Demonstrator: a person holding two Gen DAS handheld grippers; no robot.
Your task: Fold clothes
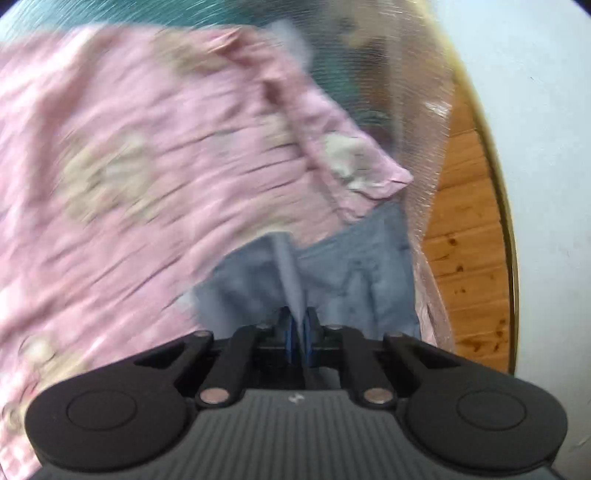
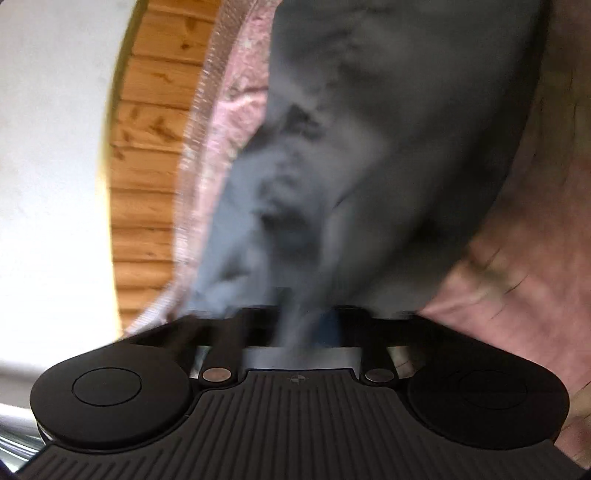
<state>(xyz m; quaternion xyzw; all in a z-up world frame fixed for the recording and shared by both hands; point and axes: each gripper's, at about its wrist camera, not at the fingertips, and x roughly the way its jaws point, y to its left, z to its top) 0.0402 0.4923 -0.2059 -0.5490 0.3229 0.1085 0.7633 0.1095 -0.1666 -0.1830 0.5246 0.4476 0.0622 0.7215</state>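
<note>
A grey-blue garment (image 1: pixel 332 273) hangs in front of my left gripper (image 1: pixel 298 325), whose blue-padded fingers are shut on a pinched fold of it. A pink patterned garment (image 1: pixel 147 166) with pale flower shapes fills the left of that view, blurred. In the right wrist view the same grey garment (image 2: pixel 351 166) fills the middle, heavily blurred. My right gripper (image 2: pixel 299 325) is shut on its lower edge, and the cloth hides the fingertips. Pink cloth (image 2: pixel 517 277) lies to the right of it.
A clear plastic sheet (image 1: pixel 424 129) drapes beside the clothes. A wooden plank panel (image 1: pixel 469 258) with a curved rim stands against a white wall (image 1: pixel 546 147); the wooden panel (image 2: pixel 147 147) also shows at the left of the right wrist view. Teal fabric (image 1: pixel 184 14) lies at the top.
</note>
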